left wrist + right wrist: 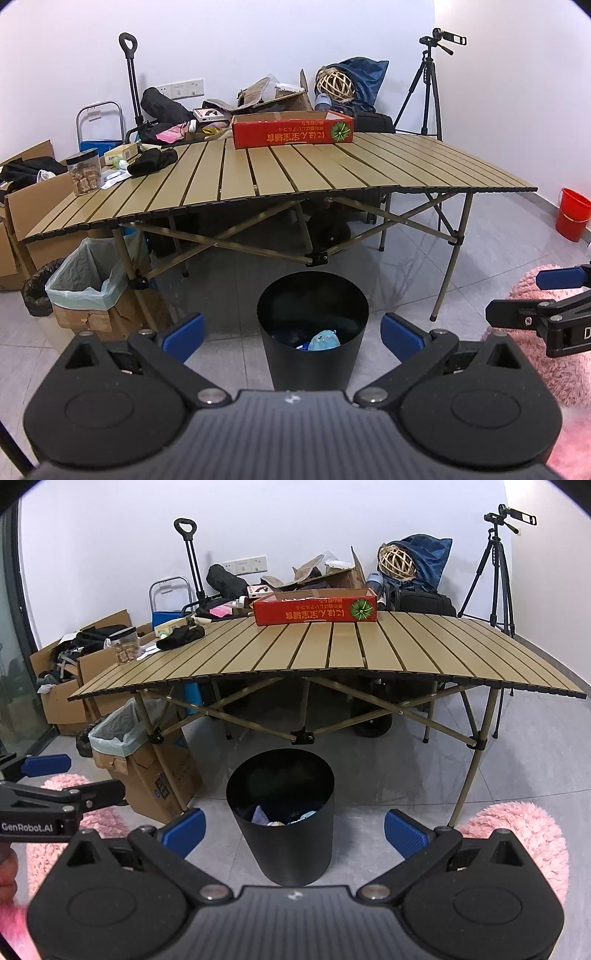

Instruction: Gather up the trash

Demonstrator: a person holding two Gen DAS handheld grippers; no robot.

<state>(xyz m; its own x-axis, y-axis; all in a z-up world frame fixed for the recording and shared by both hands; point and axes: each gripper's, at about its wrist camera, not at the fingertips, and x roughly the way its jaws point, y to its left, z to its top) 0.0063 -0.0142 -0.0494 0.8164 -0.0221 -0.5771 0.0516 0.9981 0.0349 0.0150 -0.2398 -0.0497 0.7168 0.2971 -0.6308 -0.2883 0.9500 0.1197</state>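
Bin (313,332), black and round, on the grey tile floor straight ahead of both grippers, just in front of the table (280,173) and framed between each pair of blue pads. Left gripper (291,334) spread wide, nothing between its fingers. Right gripper (294,826) likewise wide open and empty, held just to the right of the left one; each shows at the edge of the other's view. Inside the bin, trash already lies at the bottom: a pale blue plush-like thing (324,339) toward the right side, mixed scraps of blue and pale wrapping (280,816) beside it. Beyond the bin, the slatted tan table stands on crossed folding legs. On its far edge, a red box (291,130) with printed lettering; far left of it, a clear jar (85,171) with a black lid and a dark cloth (153,162). Left of the bin, under the table corner, a cardboard box lined with a pale green bag (88,284). Pink fluffy fabric (517,842) below the right gripper.
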